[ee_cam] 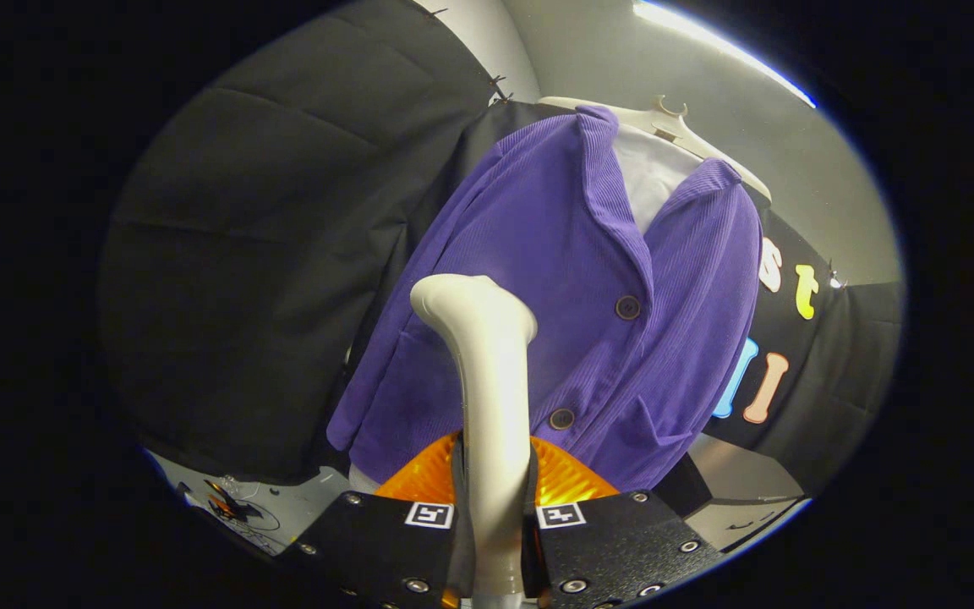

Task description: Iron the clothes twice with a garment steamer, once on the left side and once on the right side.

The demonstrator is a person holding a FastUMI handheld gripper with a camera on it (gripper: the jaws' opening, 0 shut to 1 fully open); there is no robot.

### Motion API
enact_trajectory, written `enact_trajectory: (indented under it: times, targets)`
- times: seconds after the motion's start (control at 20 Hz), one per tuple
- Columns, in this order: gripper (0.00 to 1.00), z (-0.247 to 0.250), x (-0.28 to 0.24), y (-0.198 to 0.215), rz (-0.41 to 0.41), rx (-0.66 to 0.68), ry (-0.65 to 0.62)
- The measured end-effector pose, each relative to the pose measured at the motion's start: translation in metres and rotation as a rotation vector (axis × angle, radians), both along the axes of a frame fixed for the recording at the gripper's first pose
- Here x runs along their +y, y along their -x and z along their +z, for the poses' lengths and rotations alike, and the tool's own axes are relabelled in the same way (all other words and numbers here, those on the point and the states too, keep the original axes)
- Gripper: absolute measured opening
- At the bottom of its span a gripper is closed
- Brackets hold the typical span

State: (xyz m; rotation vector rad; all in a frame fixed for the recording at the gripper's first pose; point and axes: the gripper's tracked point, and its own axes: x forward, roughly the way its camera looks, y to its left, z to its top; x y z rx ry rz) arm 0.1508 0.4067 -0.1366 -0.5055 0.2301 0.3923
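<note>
carrier: pale hanger | load: purple corduroy jacket hung directly on it, over white lining at the neck | below the jacket hem: pale table, part bare | left of the hem: pale surface with dark scribbled marks, nature unclear

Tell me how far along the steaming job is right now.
Done: the hand-held gripper is shut on the white garment steamer's handle. In hand: its head is raised in front of the purple corduroy jacket on the hanger. Left: the frame cannot confirm that either side's pass is finished.
</note>
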Motion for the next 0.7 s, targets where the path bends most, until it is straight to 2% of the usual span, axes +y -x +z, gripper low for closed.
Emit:
enact_trajectory:
  times: [0.4, 0.7]
  targets:
    - [0.21, -0.041, -0.018, 0.016, -0.009, 0.048, 0.037]
    - [0.22, -0.1, -0.03, 0.037, -0.001, 0.171, 0.069]
